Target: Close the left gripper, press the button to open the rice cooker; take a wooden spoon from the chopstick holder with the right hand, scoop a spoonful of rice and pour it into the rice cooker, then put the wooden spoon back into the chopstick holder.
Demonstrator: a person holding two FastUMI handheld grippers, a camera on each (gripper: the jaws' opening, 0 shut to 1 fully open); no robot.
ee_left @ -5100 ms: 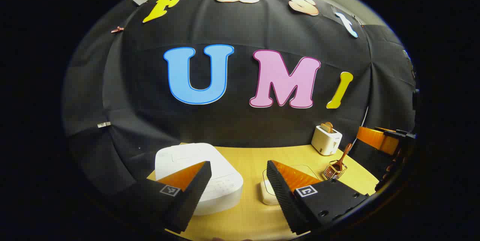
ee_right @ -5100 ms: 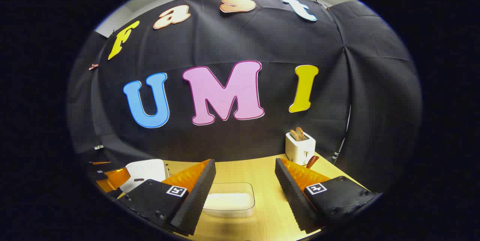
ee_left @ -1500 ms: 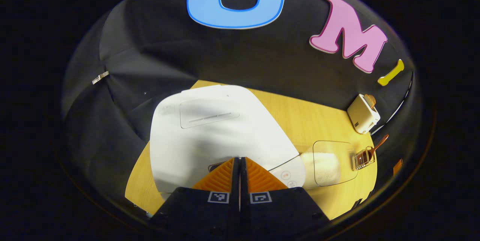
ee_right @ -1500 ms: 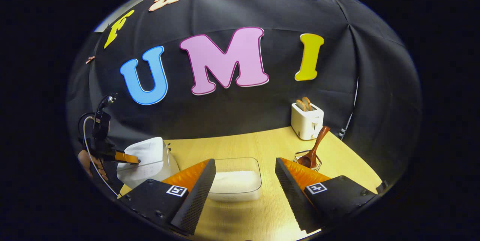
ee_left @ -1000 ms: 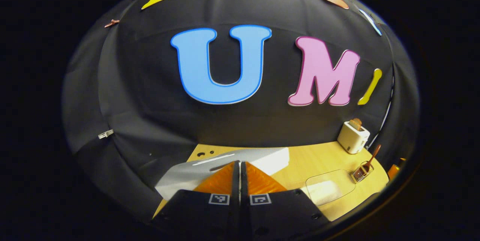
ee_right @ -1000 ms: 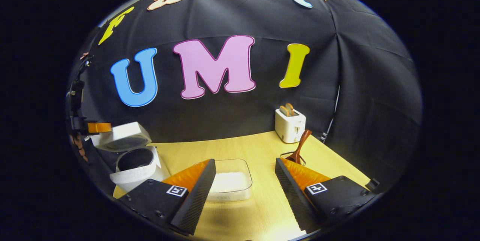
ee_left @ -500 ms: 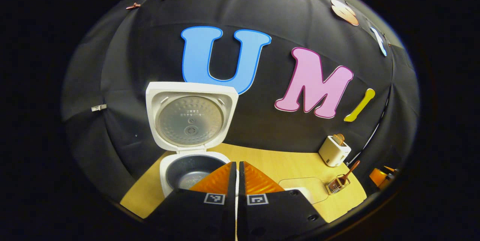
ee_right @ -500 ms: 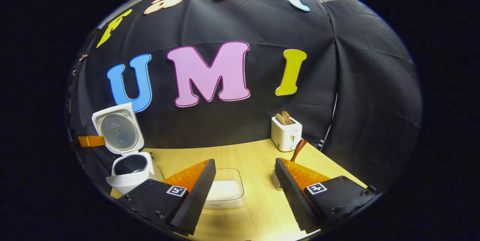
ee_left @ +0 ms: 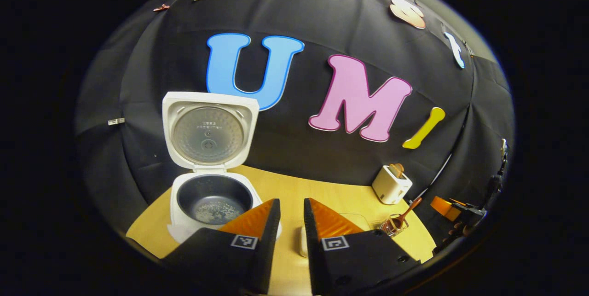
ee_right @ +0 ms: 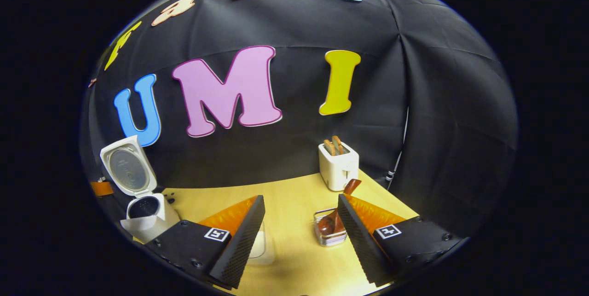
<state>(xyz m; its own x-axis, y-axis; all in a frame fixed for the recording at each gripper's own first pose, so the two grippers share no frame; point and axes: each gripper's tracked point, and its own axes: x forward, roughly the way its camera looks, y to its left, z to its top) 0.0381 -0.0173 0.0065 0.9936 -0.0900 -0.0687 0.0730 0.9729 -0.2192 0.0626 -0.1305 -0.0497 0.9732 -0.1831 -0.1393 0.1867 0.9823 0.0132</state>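
The white rice cooker (ee_left: 184, 222) stands with its lid (ee_left: 209, 132) raised and its dark inner pot (ee_left: 214, 197) showing. My left gripper (ee_left: 291, 208) hangs just right of the pot, its fingers a small gap apart and holding nothing. A wooden spoon (ee_right: 338, 215) leans in the wire chopstick holder (ee_right: 330, 236), which sits just inside the right finger of my open right gripper (ee_right: 301, 204). The clear rice container (ee_right: 257, 245) is partly hidden behind that gripper's left finger. In the right gripper view the rice cooker (ee_right: 147, 213) is at the far left.
A white toaster (ee_right: 338, 165) with bread stands at the back of the wooden table (ee_right: 285, 199), behind the holder. In the left gripper view the toaster (ee_left: 390, 184), chopstick holder (ee_left: 390, 226) and right gripper (ee_left: 448, 206) sit at the right edge.
The shut left gripper pressed the cooker and the lid sprang up; it then drew back and its fingers parted slightly. The right gripper swung right, closer to the chopstick holder.
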